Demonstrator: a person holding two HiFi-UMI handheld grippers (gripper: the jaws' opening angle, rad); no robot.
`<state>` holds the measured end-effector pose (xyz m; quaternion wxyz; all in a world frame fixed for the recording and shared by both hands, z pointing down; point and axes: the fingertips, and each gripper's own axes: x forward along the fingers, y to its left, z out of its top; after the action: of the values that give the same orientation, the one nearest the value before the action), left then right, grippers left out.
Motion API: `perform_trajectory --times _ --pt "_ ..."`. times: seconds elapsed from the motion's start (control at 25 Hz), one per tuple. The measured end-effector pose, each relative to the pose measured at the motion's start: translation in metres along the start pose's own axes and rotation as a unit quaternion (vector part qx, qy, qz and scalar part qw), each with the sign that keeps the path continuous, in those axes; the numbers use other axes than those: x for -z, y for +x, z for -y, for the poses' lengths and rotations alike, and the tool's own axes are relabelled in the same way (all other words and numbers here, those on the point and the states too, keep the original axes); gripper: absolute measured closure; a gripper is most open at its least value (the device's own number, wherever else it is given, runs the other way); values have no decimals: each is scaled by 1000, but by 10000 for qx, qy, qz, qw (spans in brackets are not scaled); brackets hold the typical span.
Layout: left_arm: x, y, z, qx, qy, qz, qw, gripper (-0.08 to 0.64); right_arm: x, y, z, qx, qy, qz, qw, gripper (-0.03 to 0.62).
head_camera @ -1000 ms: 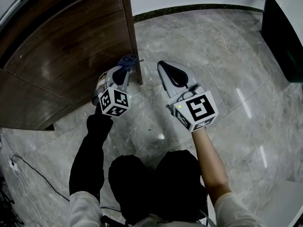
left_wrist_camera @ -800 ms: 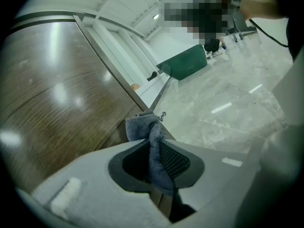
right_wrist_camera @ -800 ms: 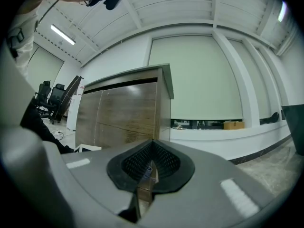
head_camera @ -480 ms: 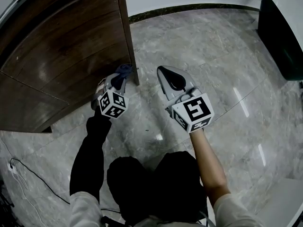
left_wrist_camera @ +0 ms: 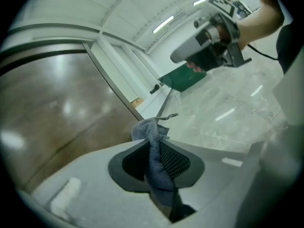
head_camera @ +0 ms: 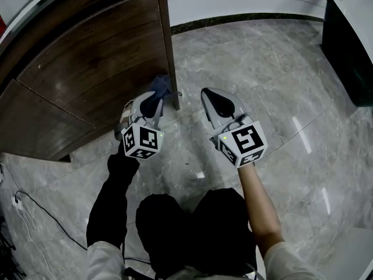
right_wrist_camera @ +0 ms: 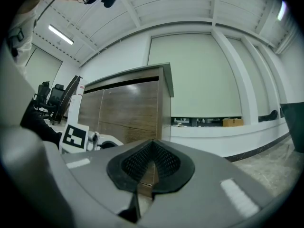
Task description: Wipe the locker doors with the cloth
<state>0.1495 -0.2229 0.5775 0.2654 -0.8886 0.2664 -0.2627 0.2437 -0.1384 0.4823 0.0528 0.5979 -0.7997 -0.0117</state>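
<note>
The brown wooden locker [head_camera: 87, 74] fills the upper left of the head view, and its front corner edge [head_camera: 170, 57] runs down to the floor. My left gripper [head_camera: 152, 102] is shut on a blue-grey cloth [head_camera: 162, 86], which presses against that corner near its foot. In the left gripper view the cloth [left_wrist_camera: 151, 134] hangs pinched between the dark pads of that gripper [left_wrist_camera: 154, 151], with the locker door [left_wrist_camera: 52, 118] on the left. My right gripper [head_camera: 219, 100] hovers to the right over the floor, shut and empty. In its own view the right gripper [right_wrist_camera: 152, 148] faces the locker [right_wrist_camera: 128, 113].
The grey marble floor [head_camera: 262, 74] spreads to the right. A dark cabinet [head_camera: 352, 45] stands at the right edge and a white wall base [head_camera: 233, 2] runs along the top. A thin cable [head_camera: 35, 209] lies on the floor at the lower left. The person's legs [head_camera: 192, 226] are below.
The left gripper with the cloth has slid a little down the locker's corner edge and back up. The right gripper has hardly moved.
</note>
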Motion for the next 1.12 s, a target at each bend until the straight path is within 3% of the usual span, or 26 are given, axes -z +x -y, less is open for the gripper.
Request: perform_trajectory --times 0.16,0.36,0.76,0.92,1.12 --pt "-38 -37 -41 -468 -294 468 9974 491 -8 0 -8 -41 39 116 9999 588" --pt "-81 -78 -100 -1057 -668 950 9876 491 -24 0 -17 -111 36 274 9996 588" --pt "-158 -112 -181 -1765 -429 1603 9702 489 -34 -4 -16 -107 55 394 9992 588" --pt "-164 -111 -199 -1973 -505 1619 9656 489 -34 -6 -10 -59 69 398 9992 588" --pt "-138 -100 -201 -2038 -719 1338 9672 491 -31 -7 -7 -49 69 375 9993 587"
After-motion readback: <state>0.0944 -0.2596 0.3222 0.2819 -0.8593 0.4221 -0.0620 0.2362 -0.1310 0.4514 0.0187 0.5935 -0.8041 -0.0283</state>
